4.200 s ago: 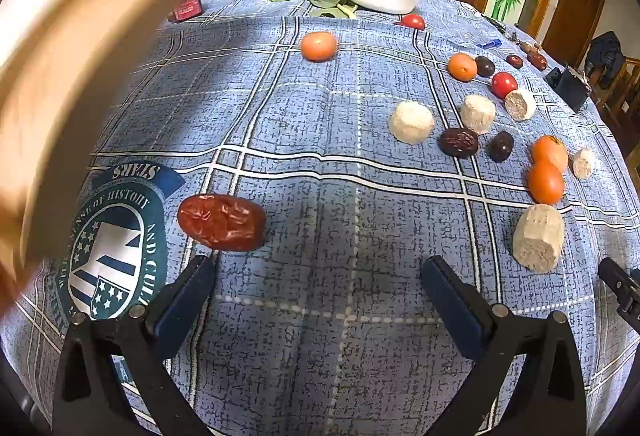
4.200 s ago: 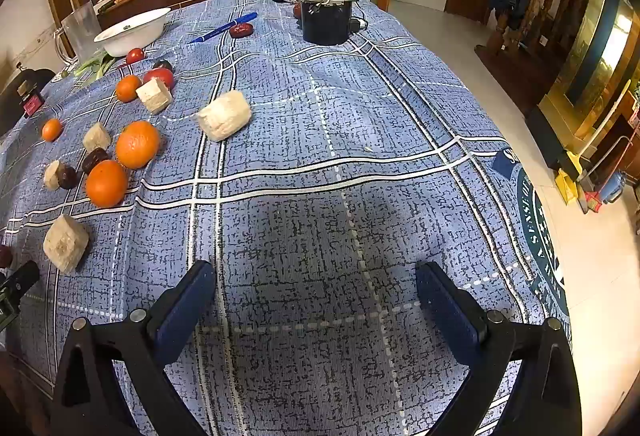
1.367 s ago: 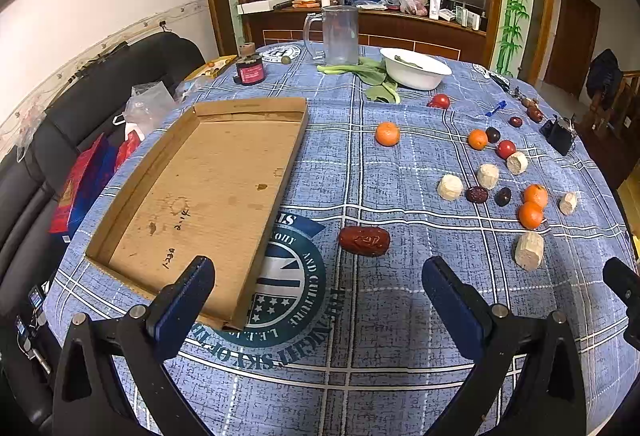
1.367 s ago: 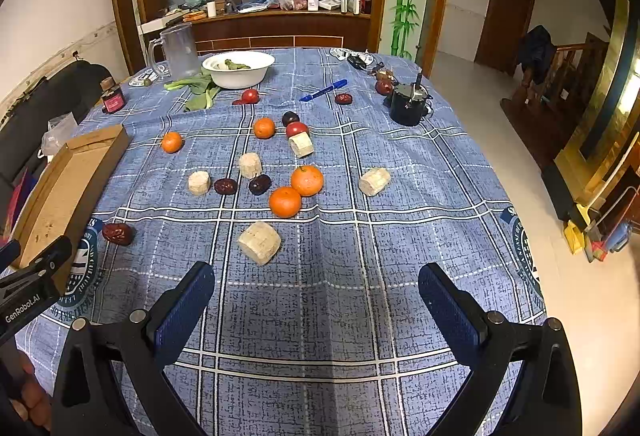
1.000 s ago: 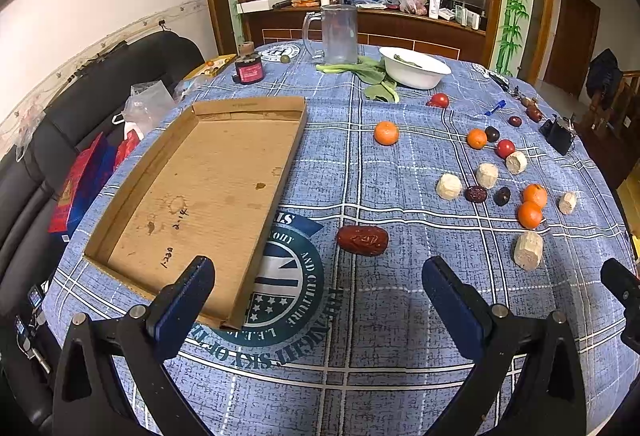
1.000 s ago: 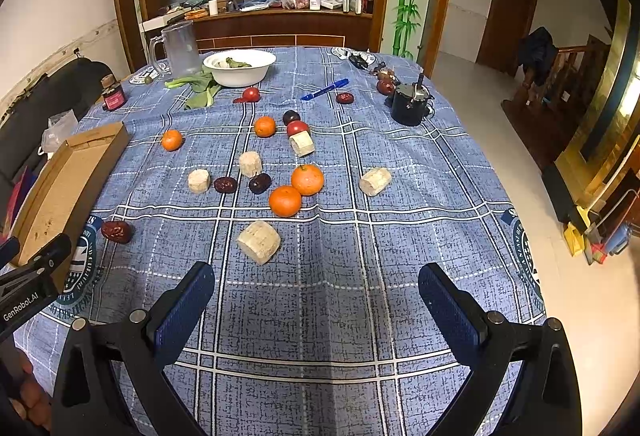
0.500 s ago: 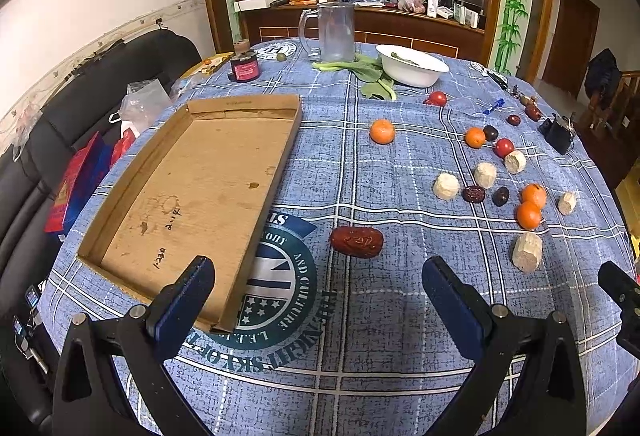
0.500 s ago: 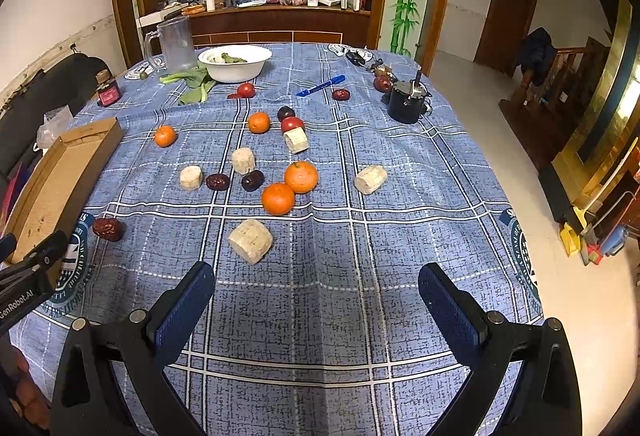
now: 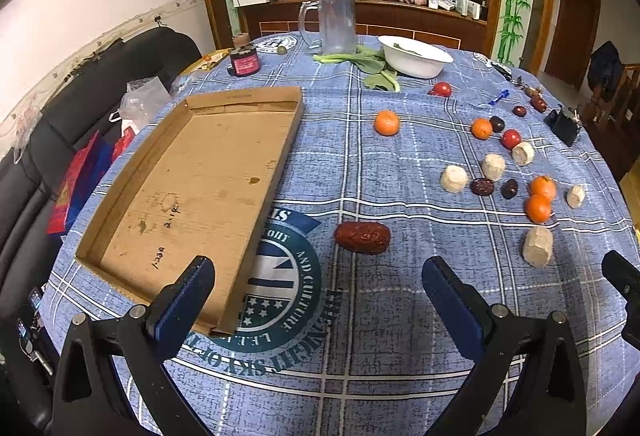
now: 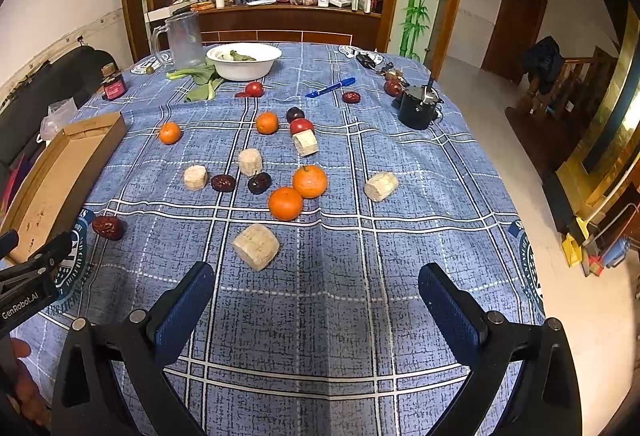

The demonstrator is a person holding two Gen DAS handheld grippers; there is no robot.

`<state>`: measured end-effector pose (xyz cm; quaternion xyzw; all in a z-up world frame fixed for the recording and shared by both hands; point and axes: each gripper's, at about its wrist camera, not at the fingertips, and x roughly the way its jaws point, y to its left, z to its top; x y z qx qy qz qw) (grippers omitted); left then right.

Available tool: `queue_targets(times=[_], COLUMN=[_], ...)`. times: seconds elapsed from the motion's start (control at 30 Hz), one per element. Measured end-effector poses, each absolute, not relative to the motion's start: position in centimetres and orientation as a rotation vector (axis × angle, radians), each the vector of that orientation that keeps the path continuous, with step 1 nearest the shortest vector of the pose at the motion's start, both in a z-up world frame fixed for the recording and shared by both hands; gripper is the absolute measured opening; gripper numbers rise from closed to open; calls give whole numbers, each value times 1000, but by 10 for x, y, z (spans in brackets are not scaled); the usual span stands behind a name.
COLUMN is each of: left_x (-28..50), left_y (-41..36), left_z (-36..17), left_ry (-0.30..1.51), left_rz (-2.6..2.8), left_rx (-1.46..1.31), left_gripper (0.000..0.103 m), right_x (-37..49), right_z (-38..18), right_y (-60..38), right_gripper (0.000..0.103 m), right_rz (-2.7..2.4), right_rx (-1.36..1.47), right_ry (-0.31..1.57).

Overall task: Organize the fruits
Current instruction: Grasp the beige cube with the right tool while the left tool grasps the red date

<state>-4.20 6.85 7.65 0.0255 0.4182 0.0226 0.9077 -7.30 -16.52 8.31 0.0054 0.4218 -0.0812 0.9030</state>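
An empty cardboard tray (image 9: 200, 180) lies on the left of the blue checked tablecloth; it also shows in the right wrist view (image 10: 56, 176). A red date (image 9: 362, 237) lies just right of the tray, ahead of my open, empty left gripper (image 9: 316, 286). Oranges (image 10: 285, 203) (image 10: 309, 180), dark dates (image 10: 223, 183), tomatoes (image 10: 301, 126) and pale cut chunks (image 10: 256, 246) are scattered mid-table. My right gripper (image 10: 316, 288) is open and empty, above the table, just short of the nearest chunk.
A white bowl (image 9: 414, 56), greens (image 9: 372, 66), a glass jug (image 9: 335, 23) and a small jar (image 9: 244, 62) stand at the far side. A black pot (image 10: 418, 108) and a blue pen (image 10: 330, 87) lie at the right. A black sofa (image 9: 60, 108) flanks the table's left edge.
Both grippers have drawn slightly closer to the table over the last second; the fruits sit a little lower in view. Both stay open and nothing was picked up.
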Motion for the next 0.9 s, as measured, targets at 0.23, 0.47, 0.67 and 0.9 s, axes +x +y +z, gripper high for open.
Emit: queue_targets(times=[0.23,0.47,0.67,0.9], left_x=[-41,-43,-42,-38], left_y=[76,88,94,89], left_z=[73,72,68,65], left_ry=[881,886,901,916], left_rz=[66,79,81,30], left_rx=[65,82,87,92], left_gripper=[103,103,103,103], right_x=[-63,-46,-19,-3], right_z=[77,61,35,14], right_y=[-164,-166,-156,-150], right_gripper=[102,100,78,41], right_rz=[-106,-21,79,107], right_rx=[14,16,37,31], right_ry=[891,908,995,1059])
